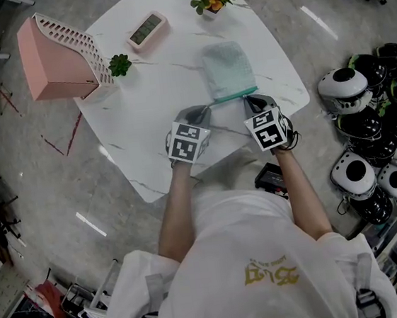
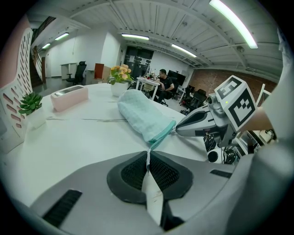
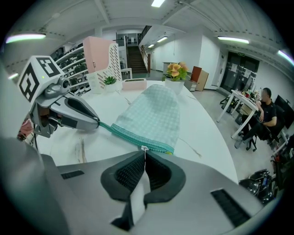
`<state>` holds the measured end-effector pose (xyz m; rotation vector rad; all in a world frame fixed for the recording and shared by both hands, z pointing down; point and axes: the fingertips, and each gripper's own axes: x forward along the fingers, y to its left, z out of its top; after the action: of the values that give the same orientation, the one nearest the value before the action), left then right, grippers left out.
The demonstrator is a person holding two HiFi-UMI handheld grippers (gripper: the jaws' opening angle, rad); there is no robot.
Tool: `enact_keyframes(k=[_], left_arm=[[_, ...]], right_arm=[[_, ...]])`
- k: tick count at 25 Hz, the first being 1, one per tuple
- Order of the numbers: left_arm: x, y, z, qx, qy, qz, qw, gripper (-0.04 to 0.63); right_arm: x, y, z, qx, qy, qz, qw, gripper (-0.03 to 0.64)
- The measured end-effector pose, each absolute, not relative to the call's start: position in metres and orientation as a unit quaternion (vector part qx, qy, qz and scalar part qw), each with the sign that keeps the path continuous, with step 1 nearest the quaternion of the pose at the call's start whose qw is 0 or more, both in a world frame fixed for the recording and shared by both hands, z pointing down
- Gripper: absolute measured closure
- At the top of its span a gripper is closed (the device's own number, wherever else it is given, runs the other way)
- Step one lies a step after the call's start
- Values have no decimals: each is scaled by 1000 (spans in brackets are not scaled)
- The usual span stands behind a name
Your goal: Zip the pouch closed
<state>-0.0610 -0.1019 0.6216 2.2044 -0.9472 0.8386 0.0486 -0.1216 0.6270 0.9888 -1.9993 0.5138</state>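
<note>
Progress: nearly done, by the look of it; pouch (image 1: 227, 69) flat on the bench (image 1: 154, 145), mouth toward the person, teal zipper (image 3: 131, 137) apparently shut along most of its run; left tool (image 2: 148, 156) clamped tight on the left end of the zipper, tape drawn taut; right tool (image 3: 144, 158) pinched together on the small metal pull (image 3: 144, 148), just short of the zipper's right end; left to do, probably, only a last short draw rightward, then release; pouch soft, plump, rounded-rectangular, mint cloth in a fine check weave; zipper narrow, toothed; bench white, smooth, glossy, grey-veined like marble; pads (image 3: 126, 172) black, meshed rubber.
</note>
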Motion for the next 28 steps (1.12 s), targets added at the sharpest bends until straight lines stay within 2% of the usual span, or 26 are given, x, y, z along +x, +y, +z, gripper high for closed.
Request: enact_keyframes(k=[16,20,22,24,28], left_arm=[[-84,-112,622,804,-415,297,305,552],[-87,-113,623,795,-433,285,316,470],[-87,-112,619,794,-439,273,320,449],[-87,-113,612,795,-446,260,320,451],[-86,-115,583,804,-462,225,298,517]], right_arm=[[63,-125,626,434,-778,228,392,577],[64,-124,618,448,-778,233,374,557],[67,-124,612,455,-779,247,353,555],[70,-126,601,465,-782,268,318,558],[73,-130,564,486,-788,283,249,604]])
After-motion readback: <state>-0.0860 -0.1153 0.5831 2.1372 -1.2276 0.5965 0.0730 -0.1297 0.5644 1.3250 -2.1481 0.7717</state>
